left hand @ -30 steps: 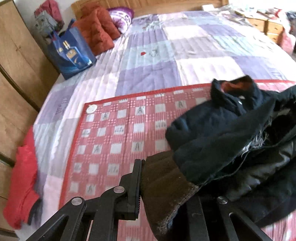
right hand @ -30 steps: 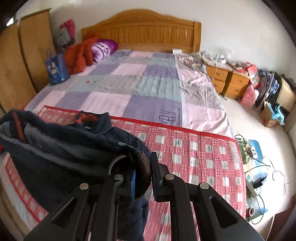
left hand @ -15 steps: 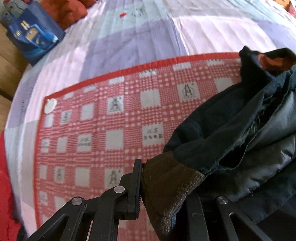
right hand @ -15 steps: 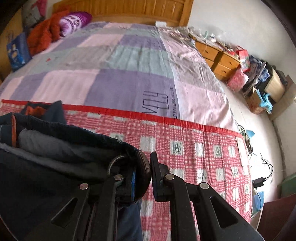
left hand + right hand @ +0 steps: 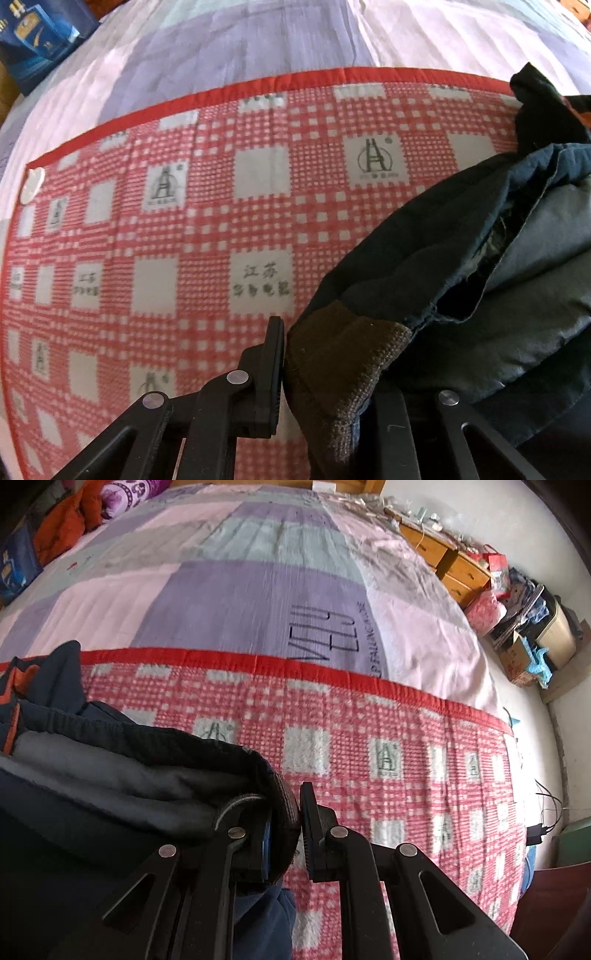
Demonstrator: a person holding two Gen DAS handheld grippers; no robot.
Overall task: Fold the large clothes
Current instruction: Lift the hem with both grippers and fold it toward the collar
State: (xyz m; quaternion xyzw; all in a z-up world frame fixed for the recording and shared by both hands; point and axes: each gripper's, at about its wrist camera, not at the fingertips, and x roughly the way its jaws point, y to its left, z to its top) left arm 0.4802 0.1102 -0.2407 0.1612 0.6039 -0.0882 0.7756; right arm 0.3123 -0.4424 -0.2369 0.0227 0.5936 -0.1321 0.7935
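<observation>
A large dark navy jacket (image 5: 480, 258) with grey lining and a brown knit hem hangs bunched between the two grippers, low over a red checked blanket (image 5: 184, 229). My left gripper (image 5: 325, 373) is shut on the brown knit hem (image 5: 343, 354); its right finger is hidden by the cloth. In the right wrist view the jacket (image 5: 92, 775) fills the lower left, and my right gripper (image 5: 291, 823) is shut on its knit hem (image 5: 284, 797). An orange-lined collar (image 5: 18, 679) shows at the far left.
The red checked blanket (image 5: 406, 757) covers the near part of a bed with a purple and pink patchwork quilt (image 5: 240, 583). A blue bag (image 5: 33, 33) and red pillows (image 5: 66, 520) lie at the bed's far left. Wooden nightstands (image 5: 454, 565) and floor clutter (image 5: 524, 627) stand on the right.
Both grippers have moved down and forward toward the red checked blanket with the jacket still held; the blanket now looms much closer in both views.
</observation>
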